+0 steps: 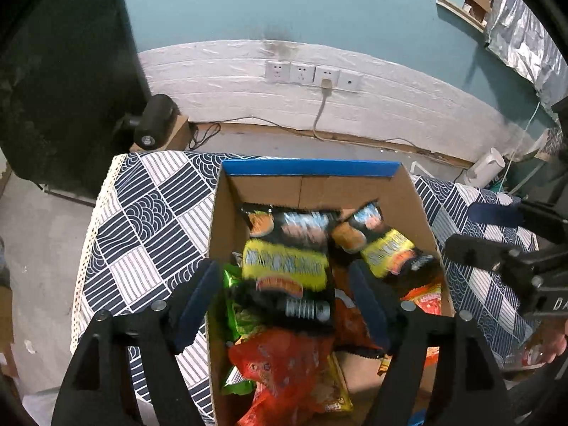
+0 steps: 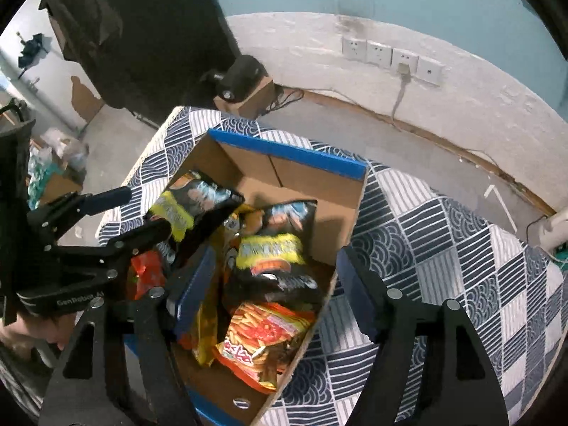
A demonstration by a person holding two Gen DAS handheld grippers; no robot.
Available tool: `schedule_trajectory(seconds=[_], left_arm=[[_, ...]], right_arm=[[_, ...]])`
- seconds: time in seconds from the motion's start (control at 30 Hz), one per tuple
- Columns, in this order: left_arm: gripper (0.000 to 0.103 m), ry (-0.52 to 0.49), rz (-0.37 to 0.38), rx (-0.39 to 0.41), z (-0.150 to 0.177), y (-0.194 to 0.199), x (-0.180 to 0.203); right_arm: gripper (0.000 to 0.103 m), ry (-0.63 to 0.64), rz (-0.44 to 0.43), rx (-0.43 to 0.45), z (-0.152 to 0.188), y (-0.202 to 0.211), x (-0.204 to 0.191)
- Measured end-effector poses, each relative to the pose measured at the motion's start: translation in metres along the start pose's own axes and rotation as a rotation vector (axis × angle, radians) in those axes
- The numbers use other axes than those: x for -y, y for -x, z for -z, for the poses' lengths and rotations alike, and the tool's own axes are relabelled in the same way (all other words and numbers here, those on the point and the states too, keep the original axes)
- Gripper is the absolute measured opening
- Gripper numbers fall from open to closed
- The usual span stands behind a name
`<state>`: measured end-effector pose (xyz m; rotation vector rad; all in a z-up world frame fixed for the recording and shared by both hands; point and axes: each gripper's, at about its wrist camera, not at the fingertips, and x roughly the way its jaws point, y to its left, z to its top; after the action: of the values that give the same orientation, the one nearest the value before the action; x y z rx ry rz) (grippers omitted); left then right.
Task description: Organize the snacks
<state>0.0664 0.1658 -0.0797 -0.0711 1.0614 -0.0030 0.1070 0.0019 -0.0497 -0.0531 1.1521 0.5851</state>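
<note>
An open cardboard box with a blue-taped rim stands on a navy-and-white patterned cloth. Inside lie several snack bags. My left gripper hangs open over the box. A blurred black-and-yellow bag lies between its fingers, clear of both pads. My right gripper is open too, its right finger outside the box wall. A second black-and-yellow bag sits between its fingers, untouched. A red bag, a green bag and an orange bag of sticks lie lower in the box.
The cloth-covered table drops off to bare floor on the left and far sides. A black device on a small carton sits on the floor by the wall. Wall sockets with one plugged cable lie beyond. A person's hand holds the right gripper.
</note>
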Motion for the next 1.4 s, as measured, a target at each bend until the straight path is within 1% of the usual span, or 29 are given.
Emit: schedule_trajectory(seconds=[0.17, 0.27, 0.33, 0.43, 0.57, 0.63, 0.73, 0.87, 0.9, 0.97, 1.03, 1.1, 1.23, 1.4], left_arm=[[0.078, 0.003, -0.002, 0.025, 0.005, 0.019, 0.0], [0.082, -0.001, -0.002, 0.052, 0.008, 0.033, 0.004], [0.082, -0.01, -0.001, 0.075, 0.01, 0.044, 0.008], [0.082, -0.018, -0.008, 0.108, 0.014, 0.057, 0.013], [0.082, -0.009, 0.001, 0.136, 0.02, 0.071, 0.017], [0.082, -0.01, 0.0, 0.162, 0.024, 0.08, 0.02], [0.082, -0.012, -0.024, 0.212, 0.03, 0.094, 0.024], [0.083, -0.002, -0.02, 0.269, 0.036, 0.114, 0.027], [0.085, 0.0, -0.023, 0.283, 0.037, 0.119, 0.028], [0.087, 0.005, -0.044, 0.321, 0.04, 0.127, 0.029], [0.087, 0.008, -0.068, 0.342, 0.041, 0.131, 0.03], [0.087, 0.007, -0.078, 0.35, 0.043, 0.134, 0.031], [0.087, -0.001, -0.085, 0.355, 0.047, 0.139, 0.033], [0.091, -0.011, -0.114, 0.355, 0.05, 0.141, 0.036]], right_arm=[[0.072, 0.002, 0.031, 0.038, 0.005, 0.018, 0.004], [0.072, 0.012, 0.057, 0.064, 0.009, 0.031, 0.008], [0.072, 0.014, 0.069, 0.082, 0.011, 0.04, 0.009], [0.072, 0.019, 0.062, 0.114, 0.017, 0.055, 0.011], [0.072, 0.034, 0.055, 0.164, 0.023, 0.075, 0.01], [0.072, 0.041, 0.052, 0.183, 0.026, 0.083, 0.011], [0.072, 0.057, 0.053, 0.209, 0.032, 0.093, 0.009], [0.072, 0.067, 0.053, 0.226, 0.041, 0.101, 0.008], [0.072, 0.07, 0.053, 0.228, 0.044, 0.103, 0.008], [0.072, 0.071, 0.055, 0.235, 0.049, 0.107, 0.009], [0.072, 0.075, 0.064, 0.243, 0.053, 0.112, 0.009], [0.072, 0.077, 0.07, 0.254, 0.057, 0.116, 0.009], [0.072, 0.072, 0.055, 0.266, 0.064, 0.123, 0.01], [0.072, 0.081, 0.066, 0.274, 0.071, 0.128, 0.011]])
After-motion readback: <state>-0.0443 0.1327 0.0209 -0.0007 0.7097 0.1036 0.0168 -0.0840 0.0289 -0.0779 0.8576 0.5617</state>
